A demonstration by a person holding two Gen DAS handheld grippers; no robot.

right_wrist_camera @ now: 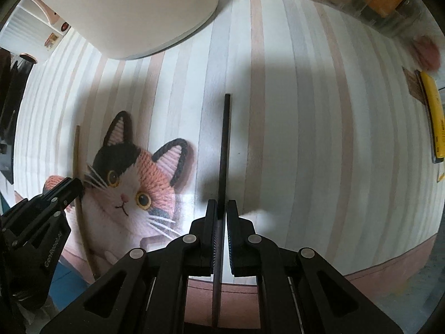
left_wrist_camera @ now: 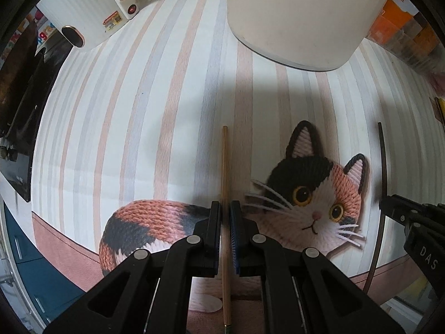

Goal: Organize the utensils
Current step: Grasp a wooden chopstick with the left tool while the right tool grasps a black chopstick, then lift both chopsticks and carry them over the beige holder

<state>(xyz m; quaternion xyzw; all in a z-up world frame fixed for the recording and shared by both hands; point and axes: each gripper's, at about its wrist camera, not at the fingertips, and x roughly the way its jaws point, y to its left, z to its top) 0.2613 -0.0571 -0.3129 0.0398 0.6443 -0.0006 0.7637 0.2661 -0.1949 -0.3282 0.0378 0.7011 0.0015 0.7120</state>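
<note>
holding one chopstick per hand: left gripper [left_wrist_camera: 225, 210] fingers clamped on light chopstick [left_wrist_camera: 224, 164], right gripper [right_wrist_camera: 219, 208] on dark chopstick [right_wrist_camera: 224, 144]; both shafts run up-frame toward white holder [left_wrist_camera: 300, 19], upper frame, nearer the left.

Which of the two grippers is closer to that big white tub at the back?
The left gripper. The white tub stands just right of straight ahead of it; from the right gripper, holding the dark chopstick, it lies further off to the left.
</note>
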